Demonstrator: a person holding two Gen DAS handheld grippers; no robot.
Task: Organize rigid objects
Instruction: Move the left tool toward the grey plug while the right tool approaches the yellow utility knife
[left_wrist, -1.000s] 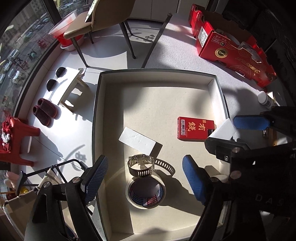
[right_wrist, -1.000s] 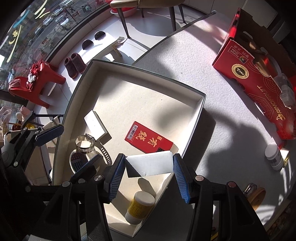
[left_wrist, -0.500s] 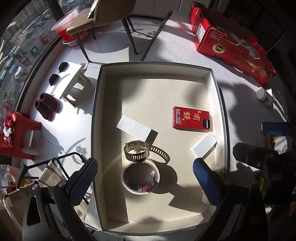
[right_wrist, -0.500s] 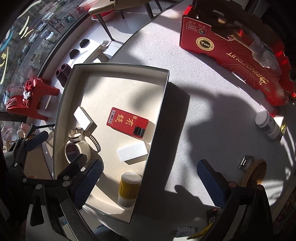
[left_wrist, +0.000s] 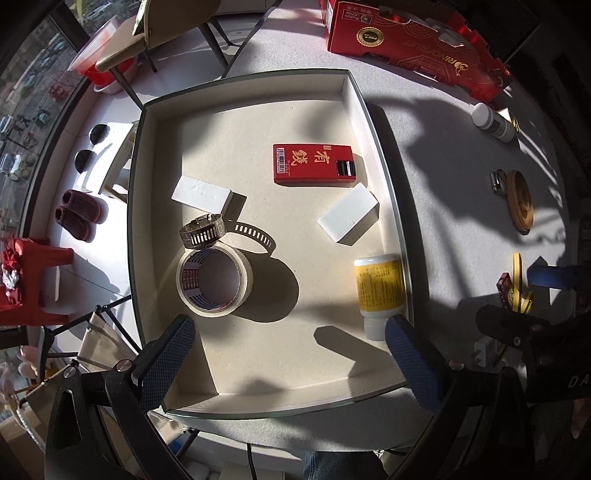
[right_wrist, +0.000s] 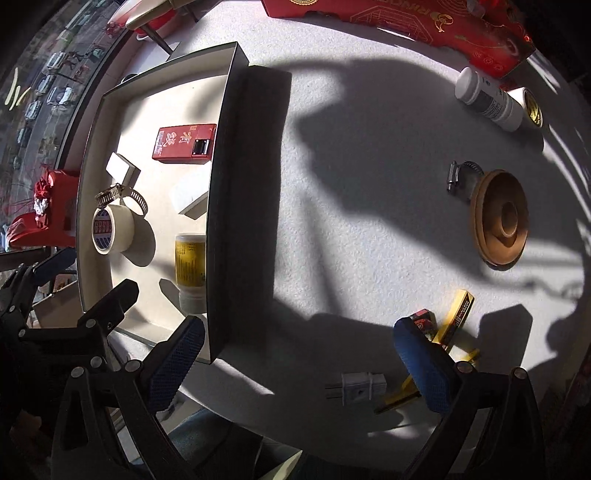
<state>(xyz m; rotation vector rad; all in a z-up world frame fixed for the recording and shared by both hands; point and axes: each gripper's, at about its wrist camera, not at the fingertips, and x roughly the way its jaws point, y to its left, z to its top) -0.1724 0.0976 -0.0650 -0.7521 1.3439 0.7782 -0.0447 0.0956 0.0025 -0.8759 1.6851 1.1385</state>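
The white block (left_wrist: 348, 213) is now left lying in the box (left_wrist: 373, 122), both the left claw (left_wrist: 284, 347) and the right claw (right_wrist: 295, 354) are spread wide and empty, so another thing on the tabletop (right_wrist: 369, 184) can be picked next.

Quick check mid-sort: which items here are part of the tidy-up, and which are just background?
Job items: box tray, red card box, tape roll, yellow bottle, wall plug, wooden disc, white bottle.
Background: red carton, slippers, chair.

Both grippers: black angular frames, silver screws, blue textured pads (left_wrist: 168, 360) on jaws.
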